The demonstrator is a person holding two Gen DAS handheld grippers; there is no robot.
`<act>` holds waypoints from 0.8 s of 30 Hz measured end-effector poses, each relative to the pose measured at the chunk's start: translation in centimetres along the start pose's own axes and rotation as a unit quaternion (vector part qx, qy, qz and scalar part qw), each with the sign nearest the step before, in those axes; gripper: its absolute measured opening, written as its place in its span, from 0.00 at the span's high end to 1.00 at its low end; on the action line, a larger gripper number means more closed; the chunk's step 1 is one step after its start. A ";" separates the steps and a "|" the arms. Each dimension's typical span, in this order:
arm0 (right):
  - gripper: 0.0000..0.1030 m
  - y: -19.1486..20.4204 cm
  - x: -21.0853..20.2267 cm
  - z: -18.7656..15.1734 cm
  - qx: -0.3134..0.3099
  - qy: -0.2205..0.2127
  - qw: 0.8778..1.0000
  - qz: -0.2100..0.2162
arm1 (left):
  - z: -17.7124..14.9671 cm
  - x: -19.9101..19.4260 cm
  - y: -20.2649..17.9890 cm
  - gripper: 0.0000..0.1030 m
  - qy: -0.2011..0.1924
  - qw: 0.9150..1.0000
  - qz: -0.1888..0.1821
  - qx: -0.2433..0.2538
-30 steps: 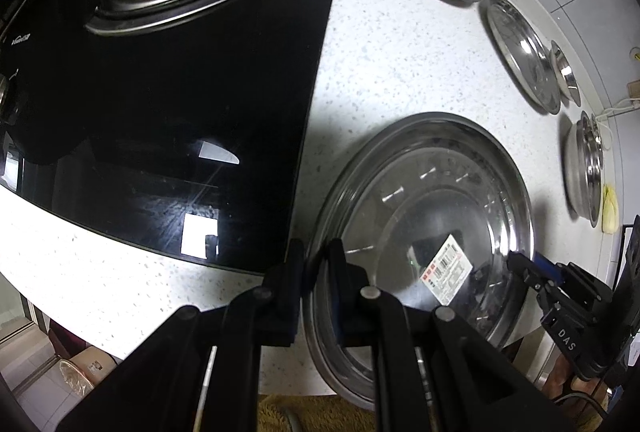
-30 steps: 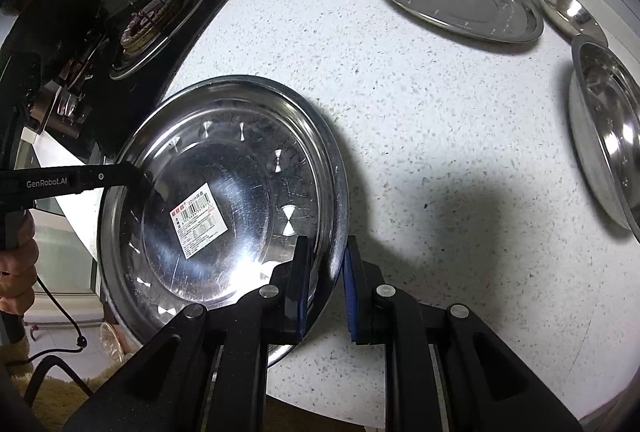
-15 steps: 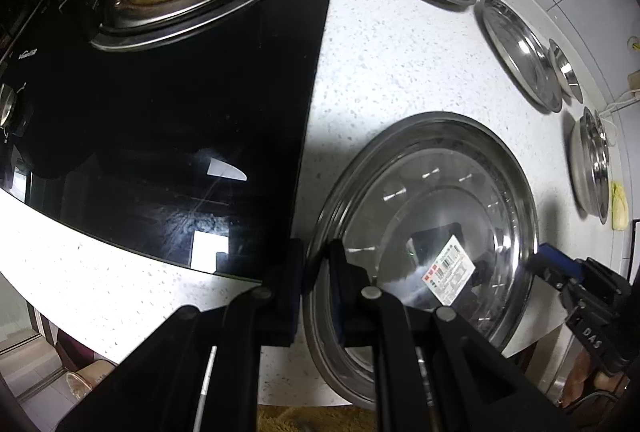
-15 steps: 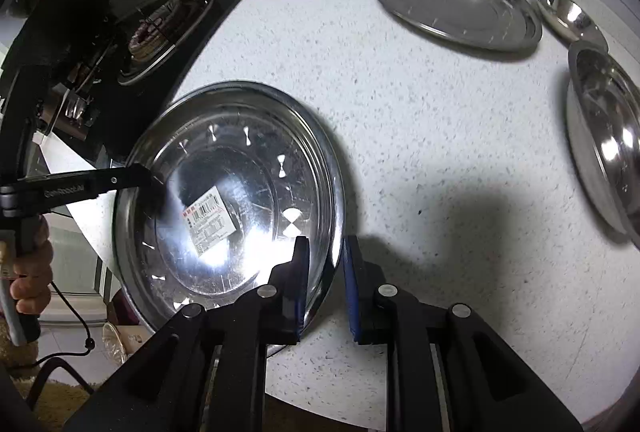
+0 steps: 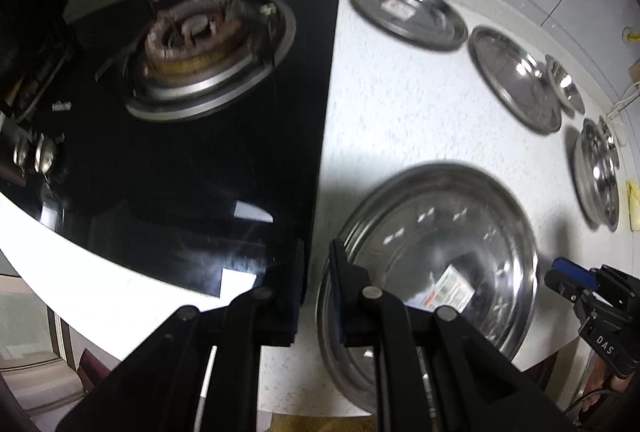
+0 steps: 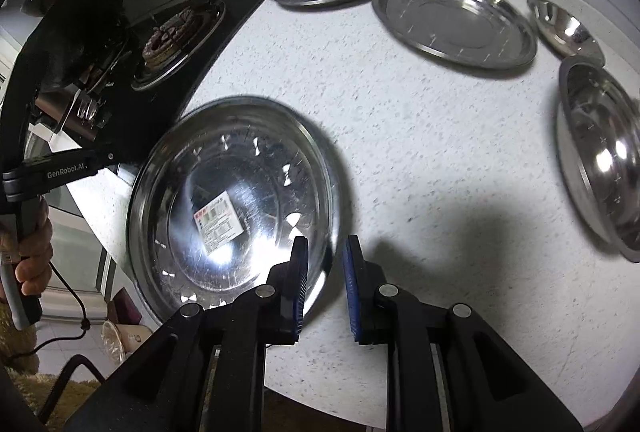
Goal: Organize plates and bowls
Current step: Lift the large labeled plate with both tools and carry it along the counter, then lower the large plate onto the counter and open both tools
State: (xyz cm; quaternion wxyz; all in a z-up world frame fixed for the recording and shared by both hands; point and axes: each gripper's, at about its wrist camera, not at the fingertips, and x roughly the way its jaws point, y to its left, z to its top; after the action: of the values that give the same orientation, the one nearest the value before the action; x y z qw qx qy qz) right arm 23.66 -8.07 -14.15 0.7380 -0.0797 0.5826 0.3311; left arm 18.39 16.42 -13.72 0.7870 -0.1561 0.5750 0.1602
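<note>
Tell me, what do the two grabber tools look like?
Both are black, with two flat fingers on hinged bars with round silver rivets. The right tool has ridged blue pads. The left tool has white "GenRobot.AI" lettering on its side and a black cable hanging below its handle.

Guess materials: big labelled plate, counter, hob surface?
Big plate: likely polished stainless steel, given its mirror glare and fine scratches; paper label stuck inside. Counter: white speckled stone or composite, matte; can't tell which. Hob surface: glossy black, probably glass, with sharp window reflections.
</note>
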 end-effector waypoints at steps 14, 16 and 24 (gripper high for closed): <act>0.39 -6.3 -5.6 5.2 0.027 -0.101 0.994 -0.034 | 6.8 -1.8 -8.2 0.88 -0.048 0.995 -0.015 0.082; 0.34 -7.0 -5.9 6.4 0.029 -0.112 0.992 -0.042 | 7.6 -1.4 -9.4 0.81 -0.047 0.994 -0.009 0.095; 0.22 -10.4 -5.7 11.8 0.036 -0.141 0.988 -0.045 | 11.8 1.4 -13.5 0.46 -0.045 0.991 -0.010 0.122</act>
State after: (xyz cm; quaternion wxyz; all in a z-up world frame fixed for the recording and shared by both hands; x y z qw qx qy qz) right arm 38.63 -12.32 -8.11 0.8293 -0.0317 0.4803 0.2838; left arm 34.75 9.42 -10.84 0.8270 -0.0576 0.5524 0.0876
